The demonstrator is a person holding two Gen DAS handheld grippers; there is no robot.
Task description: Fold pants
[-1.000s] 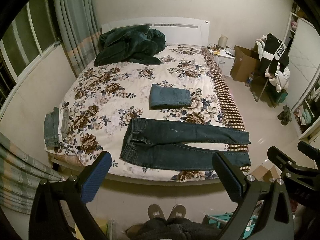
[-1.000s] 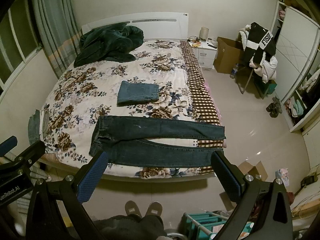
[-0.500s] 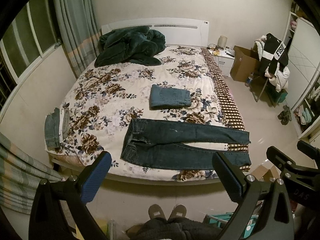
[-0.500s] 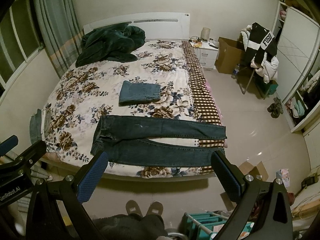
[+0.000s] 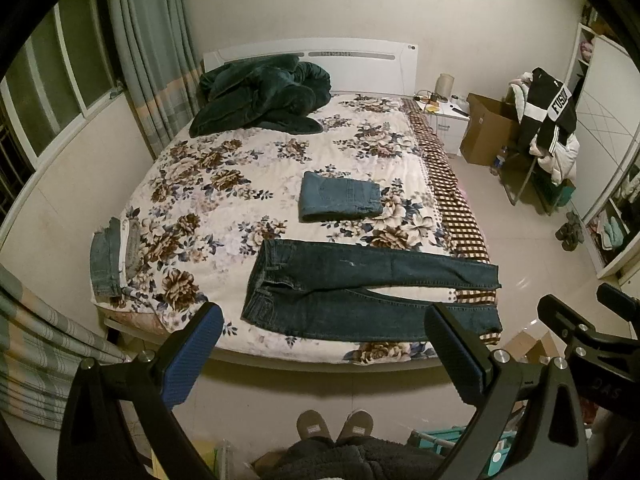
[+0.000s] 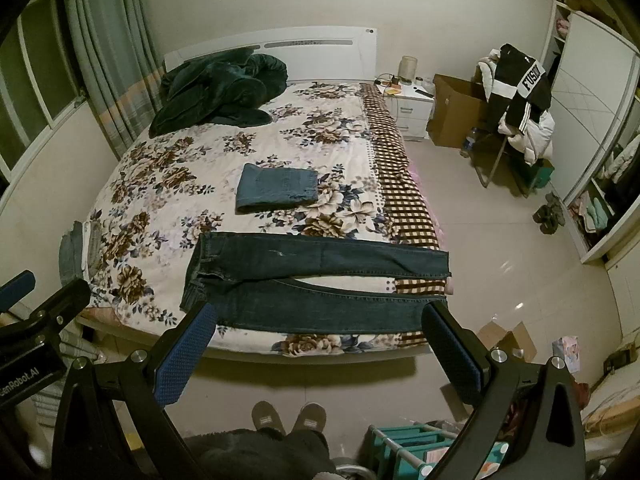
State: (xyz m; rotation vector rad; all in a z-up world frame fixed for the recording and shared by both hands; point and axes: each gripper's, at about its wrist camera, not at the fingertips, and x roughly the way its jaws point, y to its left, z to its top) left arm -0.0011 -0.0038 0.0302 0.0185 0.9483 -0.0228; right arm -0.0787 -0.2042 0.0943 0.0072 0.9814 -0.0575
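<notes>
Dark blue jeans (image 5: 360, 288) lie flat along the near edge of the floral bed (image 5: 224, 184), waistband to the left, legs stretching right. They also show in the right wrist view (image 6: 312, 280). My left gripper (image 5: 324, 350) is open and empty, held back from the bed above the floor. My right gripper (image 6: 318, 346) is open and empty too, equally far back. The right gripper's body shows at the right of the left wrist view (image 5: 588, 332).
Folded lighter jeans (image 5: 340, 200) lie mid-bed. More denim (image 5: 114, 260) hangs at the bed's left corner. A dark green blanket (image 5: 260, 96) is piled by the headboard. A nightstand (image 6: 412, 110), cardboard box (image 6: 456, 112), clothes-laden chair (image 6: 516, 96) and a teal rack (image 6: 416, 444) stand to the right.
Both grippers have drifted very slightly, the view shifting a little. The jeans and all else on the bed have not moved.
</notes>
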